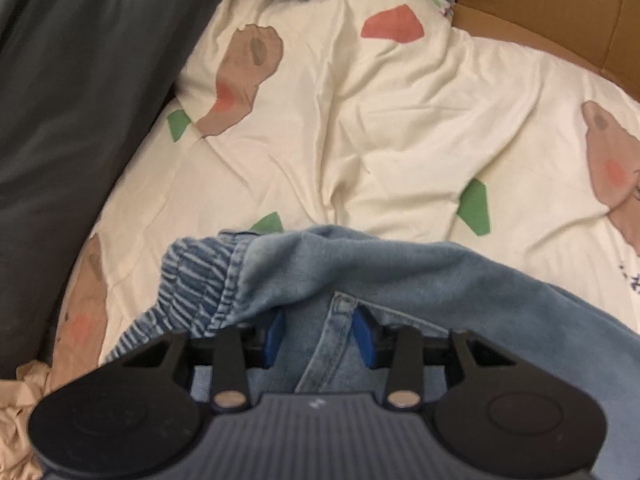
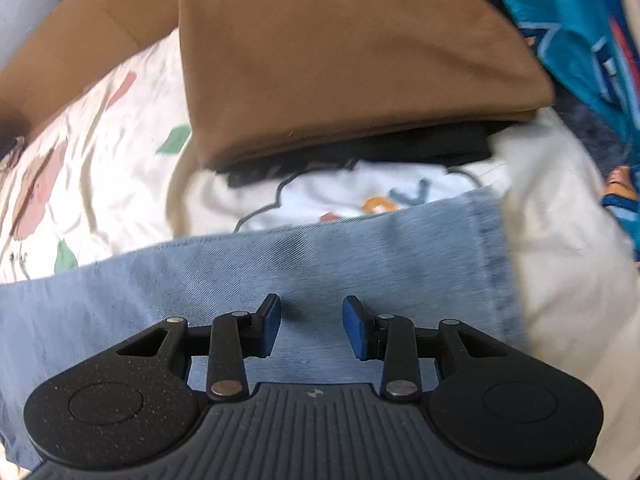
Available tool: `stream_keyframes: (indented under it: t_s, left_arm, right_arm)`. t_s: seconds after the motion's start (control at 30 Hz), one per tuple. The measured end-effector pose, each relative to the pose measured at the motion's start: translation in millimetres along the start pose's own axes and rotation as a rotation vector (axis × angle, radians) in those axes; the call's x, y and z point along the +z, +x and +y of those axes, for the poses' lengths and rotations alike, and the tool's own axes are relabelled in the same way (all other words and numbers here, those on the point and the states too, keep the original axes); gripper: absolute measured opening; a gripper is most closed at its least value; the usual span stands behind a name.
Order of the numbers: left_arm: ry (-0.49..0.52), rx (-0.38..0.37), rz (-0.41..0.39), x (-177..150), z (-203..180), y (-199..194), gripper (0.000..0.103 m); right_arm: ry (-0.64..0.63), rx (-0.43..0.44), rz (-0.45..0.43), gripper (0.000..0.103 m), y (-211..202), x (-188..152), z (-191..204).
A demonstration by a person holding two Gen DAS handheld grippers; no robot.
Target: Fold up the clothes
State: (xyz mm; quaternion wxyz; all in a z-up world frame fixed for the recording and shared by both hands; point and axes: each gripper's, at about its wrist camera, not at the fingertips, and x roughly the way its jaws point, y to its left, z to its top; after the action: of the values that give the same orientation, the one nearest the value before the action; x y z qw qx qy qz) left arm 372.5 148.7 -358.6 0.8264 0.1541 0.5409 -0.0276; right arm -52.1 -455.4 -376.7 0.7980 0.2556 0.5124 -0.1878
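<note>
The light blue jeans (image 1: 420,272) are lying across a cream bedcover (image 1: 380,128) printed with brown, pink and green shapes, their gathered elastic waistband (image 1: 200,280) bunching up toward the left in the left wrist view. The left tongs (image 1: 318,334) are standing part open with a fold of the denim filling the gap between the blue pads (image 1: 276,336); whether the pads are pressing on the cloth I cannot tell. In the right wrist view the right tongs (image 2: 311,326) are hanging part open over a flat stretch of the jeans (image 2: 320,256) near the hem, the pads (image 2: 272,324) apart and gripping nothing. Beyond that leg a folded brown garment (image 2: 340,60) is resting on a black one (image 2: 360,156), which is lying on a white printed piece (image 2: 348,196). A dark grey cloth (image 1: 80,100) is lying along the left of the bedcover, and cardboard (image 1: 540,8) is showing at its far edge.
</note>
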Motion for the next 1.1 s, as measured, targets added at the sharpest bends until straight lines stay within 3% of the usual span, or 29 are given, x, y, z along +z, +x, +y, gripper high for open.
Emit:
stream_keyframes:
  t_s: [0.1, 0.37, 0.6, 0.87, 1.03, 1.1]
  left_arm:
    - [-0.006, 0.006, -0.027, 5.8, -1.8, 4.0, 0.045]
    - [-0.038, 0.006, -0.060, 20.0, -0.5, 9.7, 0.044]
    - [-0.027, 0.004, 0.025, 42.9, -3.8, 29.9, 0.043]
    - [0.034, 0.043, 0.055, 49.6, -16.8, 32.9, 0.042]
    - [0.049, 0.077, 0.048, 49.9, -26.9, 12.3, 0.028]
    - [0.077, 0.066, 0.029, 47.6, -34.5, -1.3, 0.028]
  right_arm:
    - [-0.021, -0.007, -0.001, 0.046, 8.2, 2.5, 7.6]
    - [-0.075, -0.044, -0.026, 0.046, 16.8, 10.0, 13.8]
    - [-0.113, -0.062, -0.028, 0.047, 27.3, 16.4, 20.3]
    - [-0.098, -0.089, -0.049, 0.047, 33.9, 22.5, 26.8]
    - [-0.095, -0.085, -0.074, 0.048, 31.4, 28.2, 29.7]
    - [-0.137, -0.067, -0.104, 0.047, 22.1, 30.9, 33.6]
